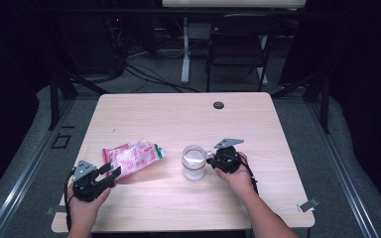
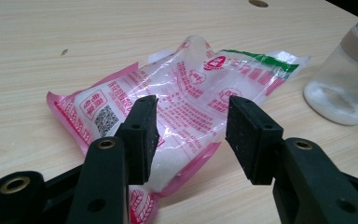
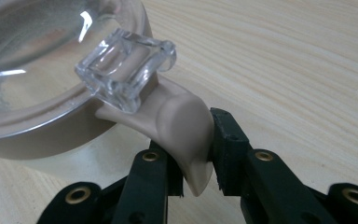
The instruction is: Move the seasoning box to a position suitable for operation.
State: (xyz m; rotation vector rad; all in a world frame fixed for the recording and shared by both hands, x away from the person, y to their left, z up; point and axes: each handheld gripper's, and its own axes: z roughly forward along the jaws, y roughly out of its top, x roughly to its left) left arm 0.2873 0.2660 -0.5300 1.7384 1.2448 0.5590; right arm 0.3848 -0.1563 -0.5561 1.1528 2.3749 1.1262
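Right gripper (image 3: 198, 154) is pinching the jar's (image 1: 194, 162) beige handle (image 3: 182, 126). Left gripper (image 2: 191, 135) is hovering with fingers spread over the sugar bag (image 2: 182, 93).

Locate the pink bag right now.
High view: pink bag lies flat on the table, left of the jar, just ahead of the left gripper.
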